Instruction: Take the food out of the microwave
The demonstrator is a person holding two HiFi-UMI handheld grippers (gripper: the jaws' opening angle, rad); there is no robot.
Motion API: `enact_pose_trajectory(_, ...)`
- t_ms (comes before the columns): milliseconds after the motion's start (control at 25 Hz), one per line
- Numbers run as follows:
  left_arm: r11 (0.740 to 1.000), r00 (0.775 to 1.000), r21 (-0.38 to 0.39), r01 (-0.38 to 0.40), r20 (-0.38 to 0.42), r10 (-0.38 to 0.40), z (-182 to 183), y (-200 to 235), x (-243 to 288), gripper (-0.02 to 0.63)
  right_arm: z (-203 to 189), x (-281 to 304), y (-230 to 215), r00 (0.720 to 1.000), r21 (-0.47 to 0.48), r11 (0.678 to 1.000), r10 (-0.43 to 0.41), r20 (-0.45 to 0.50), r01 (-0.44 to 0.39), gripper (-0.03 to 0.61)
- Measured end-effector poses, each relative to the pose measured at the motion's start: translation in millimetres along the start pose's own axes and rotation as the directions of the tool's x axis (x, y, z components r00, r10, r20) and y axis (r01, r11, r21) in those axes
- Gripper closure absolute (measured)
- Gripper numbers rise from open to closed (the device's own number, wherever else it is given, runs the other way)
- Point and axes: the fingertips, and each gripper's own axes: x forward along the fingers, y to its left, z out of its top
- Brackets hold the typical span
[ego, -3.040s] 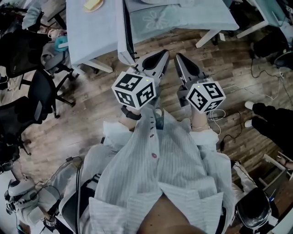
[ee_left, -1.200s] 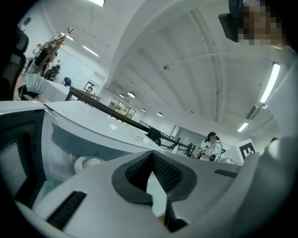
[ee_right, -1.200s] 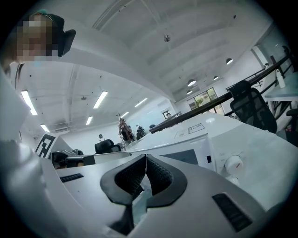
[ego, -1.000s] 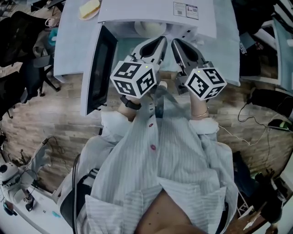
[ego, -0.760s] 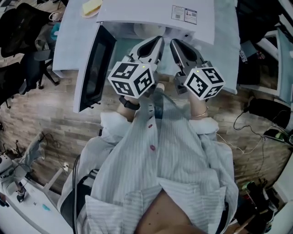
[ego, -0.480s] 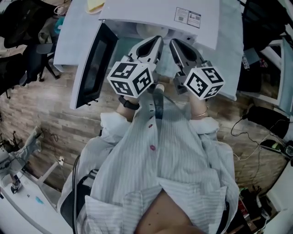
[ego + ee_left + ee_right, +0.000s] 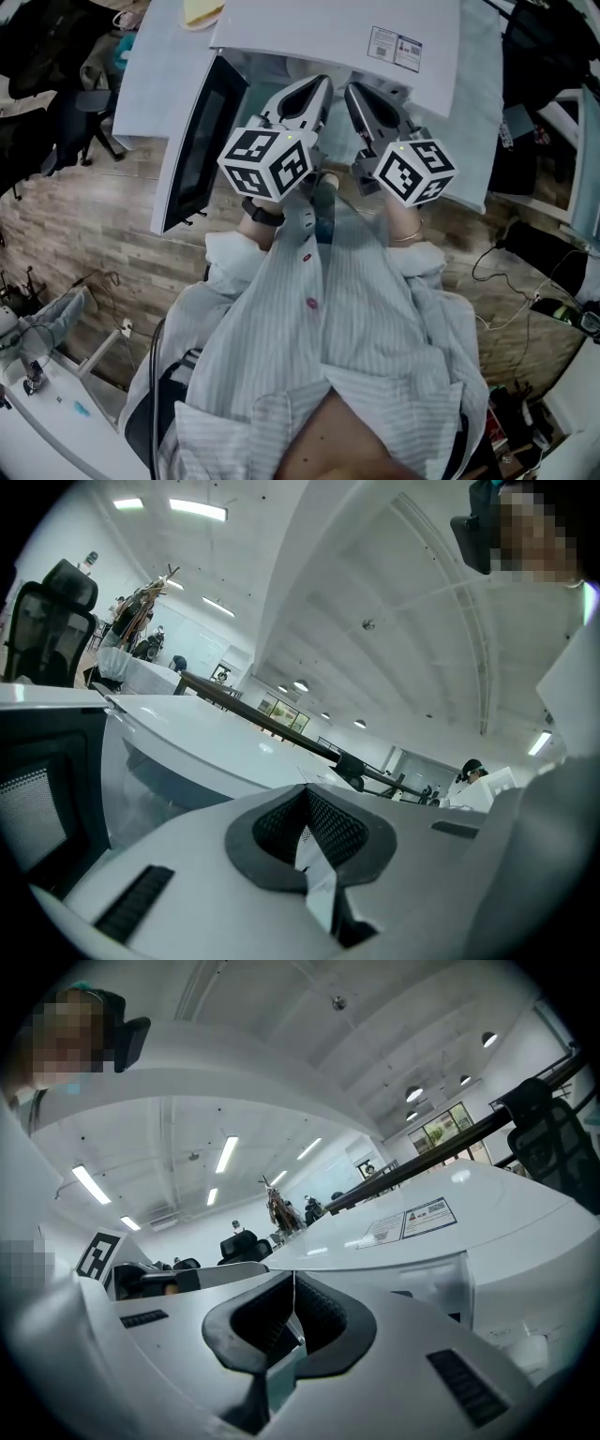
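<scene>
While both grippers sit shut and empty, the microwave stands open before them.
Left gripper (image 7: 322, 86), right gripper (image 7: 351, 90): jaws together, pad to pad, holding nothing, tips near the cavity mouth. Microwave (image 7: 328, 28): long axis left-right on the table (image 7: 150, 75), opening facing the person, door (image 7: 202, 141) swung leftward; its contents cannot be made out. Only the head view shows a yellow item (image 7: 202, 11) beyond; only the gripper views show the pads meeting.

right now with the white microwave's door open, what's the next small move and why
Probably open the jaws and ease forward into the cavity: the white box-shaped microwave has its dark-windowed door swung open, and the left gripper and right gripper sit at its mouth, shut and empty. The food is hidden.
</scene>
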Motion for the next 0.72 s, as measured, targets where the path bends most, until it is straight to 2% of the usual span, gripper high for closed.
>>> enact_pose_trajectory(720, 0.997, 0.997, -0.042, 0.06, -0.038, -0.062, -2, 26, 15, 0.606, -9, 20, -12, 0.998, 0.04, 0.997, -0.068, -0.001, 0.068, 0.546)
